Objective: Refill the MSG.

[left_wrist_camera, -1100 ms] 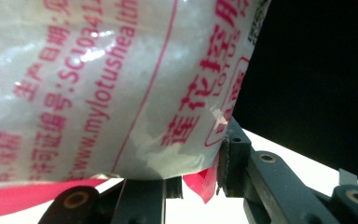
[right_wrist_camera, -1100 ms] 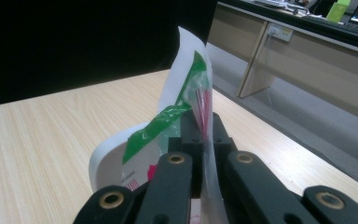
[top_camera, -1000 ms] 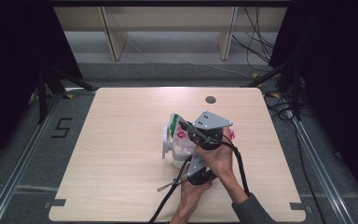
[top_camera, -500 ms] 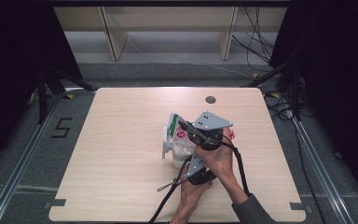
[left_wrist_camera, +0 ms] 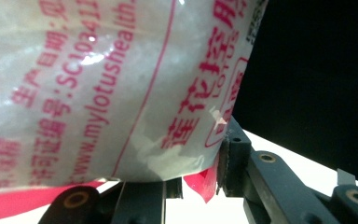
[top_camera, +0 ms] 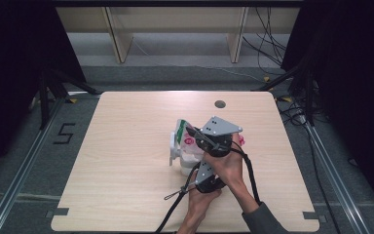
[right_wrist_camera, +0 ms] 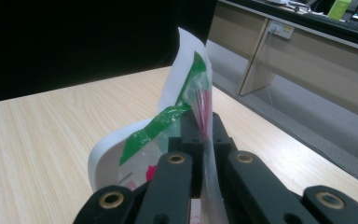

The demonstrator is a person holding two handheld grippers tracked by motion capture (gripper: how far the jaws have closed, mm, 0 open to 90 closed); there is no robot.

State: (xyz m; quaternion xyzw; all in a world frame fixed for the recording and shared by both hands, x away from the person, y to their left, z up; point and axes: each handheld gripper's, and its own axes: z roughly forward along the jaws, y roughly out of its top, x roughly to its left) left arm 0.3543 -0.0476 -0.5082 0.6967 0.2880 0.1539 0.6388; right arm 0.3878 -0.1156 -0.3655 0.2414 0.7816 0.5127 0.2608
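A clear plastic bag (top_camera: 181,145) of white granules, with red print and a green strip, stands at the middle of the wooden table (top_camera: 126,161). My right gripper (top_camera: 196,137), with the grey plate on top, is shut on the bag's thin upper film (right_wrist_camera: 200,100); in the right gripper view its jaws pinch that film. My left gripper (top_camera: 199,165) is just below it, at the bag's near side. In the left gripper view the bag (left_wrist_camera: 121,84) looms close, and its red bottom corner (left_wrist_camera: 204,183) sits pinched between the jaws.
A dark round grommet hole (top_camera: 219,104) lies at the table's far edge. Black cables (top_camera: 175,197) trail from the grippers toward the near edge. Wooden shelf legs (top_camera: 117,39) stand on the floor beyond the table.
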